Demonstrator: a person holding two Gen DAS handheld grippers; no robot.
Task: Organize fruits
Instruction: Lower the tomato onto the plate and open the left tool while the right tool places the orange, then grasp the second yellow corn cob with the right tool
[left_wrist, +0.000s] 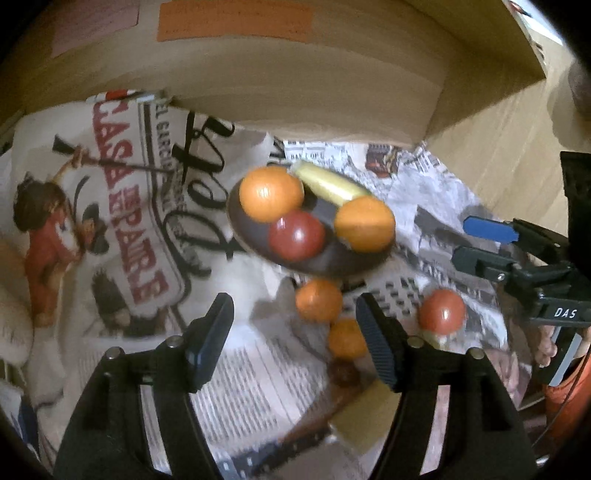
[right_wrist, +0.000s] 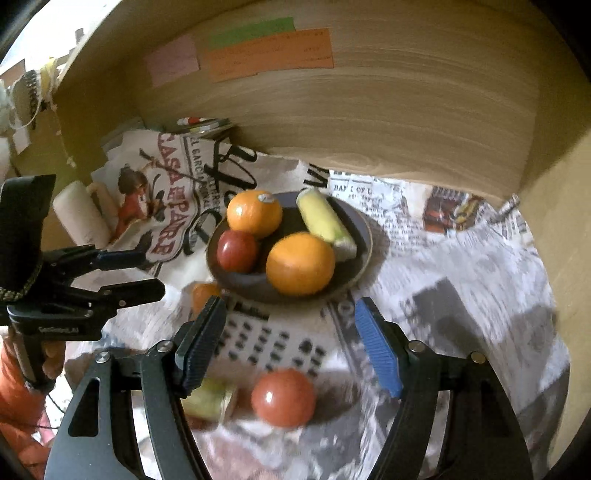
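Observation:
A dark round plate (left_wrist: 332, 264) (right_wrist: 360, 229) on newspaper holds two oranges (left_wrist: 271, 194) (right_wrist: 300, 264), a red apple (left_wrist: 296, 235) (right_wrist: 236, 251) and a yellow banana piece (left_wrist: 328, 183) (right_wrist: 325, 219). Loose on the paper in front lie two small oranges (left_wrist: 319, 300), a red tomato-like fruit (left_wrist: 442, 310) (right_wrist: 283, 398) and a yellowish piece (right_wrist: 210, 400). My left gripper (left_wrist: 295, 332) is open and empty, hovering above the small oranges. My right gripper (right_wrist: 290, 343) is open and empty, just above and behind the loose red fruit. Each gripper shows in the other's view (left_wrist: 480, 240) (right_wrist: 140, 271).
Newspaper sheets (right_wrist: 461, 277) cover the surface inside a wooden-walled nook (right_wrist: 369, 122) with coloured paper notes (right_wrist: 269, 55) stuck on the back wall. A white roll (right_wrist: 79, 214) lies at the left. A side wall (right_wrist: 554, 221) stands at the right.

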